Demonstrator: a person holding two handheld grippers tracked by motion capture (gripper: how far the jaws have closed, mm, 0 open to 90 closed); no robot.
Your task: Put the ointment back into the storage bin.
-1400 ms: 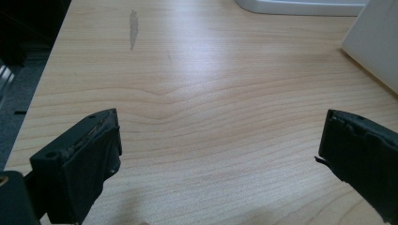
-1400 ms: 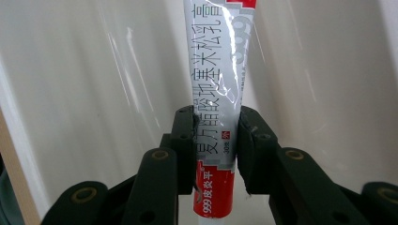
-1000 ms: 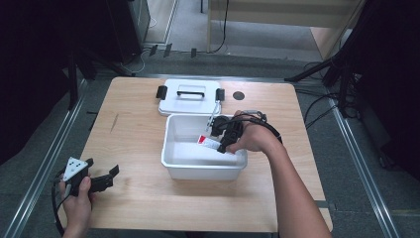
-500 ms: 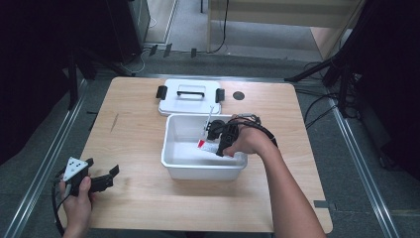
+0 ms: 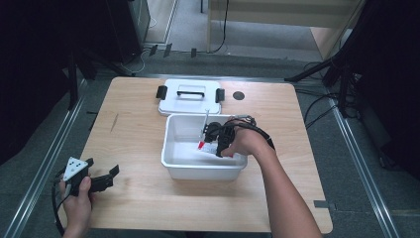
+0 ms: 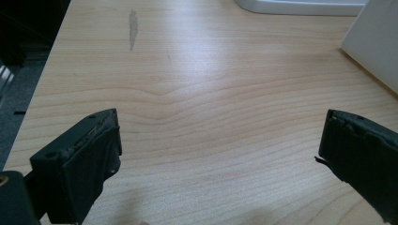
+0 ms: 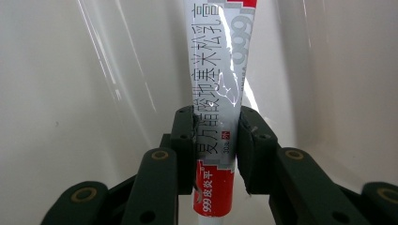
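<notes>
Right gripper (image 7: 216, 140) clamped on a glossy white-and-red ointment tube (image 7: 218, 79), flat and crinkled, inside the smooth white plastic bin (image 5: 171, 141). Left gripper (image 6: 218, 154) gaping wide over wood-grain table (image 6: 197, 93).

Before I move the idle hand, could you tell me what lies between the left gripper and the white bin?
Only bare wooden table lies between the left gripper and the white bin, per the high view.

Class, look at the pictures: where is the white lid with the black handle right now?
In the high view the lid lies flat on the table, just behind the open white bin.
</notes>
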